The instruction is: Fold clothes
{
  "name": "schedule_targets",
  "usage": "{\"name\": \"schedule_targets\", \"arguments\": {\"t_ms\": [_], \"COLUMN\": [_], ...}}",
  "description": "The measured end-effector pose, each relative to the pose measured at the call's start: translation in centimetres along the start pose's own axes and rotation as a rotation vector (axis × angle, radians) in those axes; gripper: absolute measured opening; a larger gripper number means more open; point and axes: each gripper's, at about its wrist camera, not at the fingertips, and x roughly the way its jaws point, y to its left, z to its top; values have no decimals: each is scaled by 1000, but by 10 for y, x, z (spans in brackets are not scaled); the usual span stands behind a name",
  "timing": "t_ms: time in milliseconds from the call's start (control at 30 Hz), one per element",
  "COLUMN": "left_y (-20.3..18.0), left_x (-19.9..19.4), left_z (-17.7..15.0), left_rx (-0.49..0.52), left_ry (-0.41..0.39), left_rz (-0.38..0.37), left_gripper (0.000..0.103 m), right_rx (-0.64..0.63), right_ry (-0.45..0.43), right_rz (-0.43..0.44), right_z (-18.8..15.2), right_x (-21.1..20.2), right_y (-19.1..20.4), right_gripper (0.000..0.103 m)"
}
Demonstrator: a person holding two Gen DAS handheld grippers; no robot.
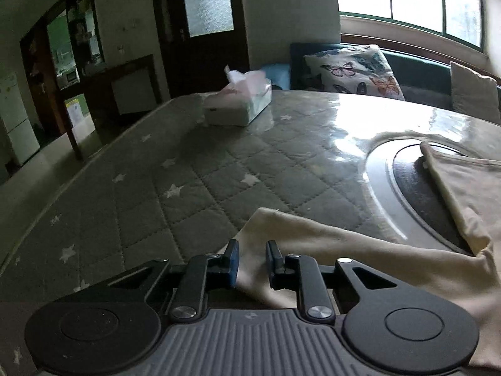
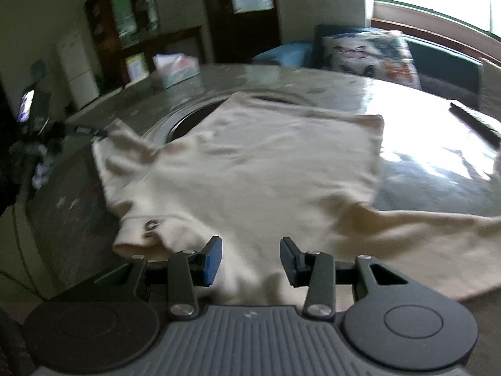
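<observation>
Cream garment on grey star-patterned quilted table cover; butterfly-print cushion

Left hand-held gripper: angled downward, jaws narrowly apart, cream cloth between the pads, no firm pinch visible.
Right hand-held gripper: angled downward, jaws moderately apart, cloth lying between them.

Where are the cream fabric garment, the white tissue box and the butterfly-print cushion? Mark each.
cream fabric garment (image 2: 250, 169): right wrist view, centre panel.
white tissue box (image 1: 238, 103): left wrist view, side.
butterfly-print cushion (image 1: 353, 72): left wrist view, front face.
</observation>
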Motion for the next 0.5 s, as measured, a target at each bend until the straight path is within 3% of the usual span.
{"name": "schedule_targets", "arguments": {"t_ms": [33,100,167,267,400,500], "left_y": [-3,-10,-22,-43,-76,-105], "left_x": [-3,-12,-22,-38,-57,-67], "left_z": [1,1,1,3,5,9], "left_rx": [5,9,35,60,112,157], "left_ry": [-2,-9,-31,-56,-88,-102], "left_rz": [-8,-32,-65,-123,-214,-286], "left_gripper": [24,48,50,65,76,78], "right_rx": [21,64,126,219,360,451], "right_ry": [-11,-28,-43,-65,-89,-103], "right_rz": [-21,-60,-119,-230,-366,-448], "right_z": [-1,-4,-8,-19,-33,-43], "right_x": [-5,-12,-19,-28,-41,-48], "right_y": [-7,-21,-43,-77,-124,-154], "right_gripper": [41,41,41,41,41,40]}}
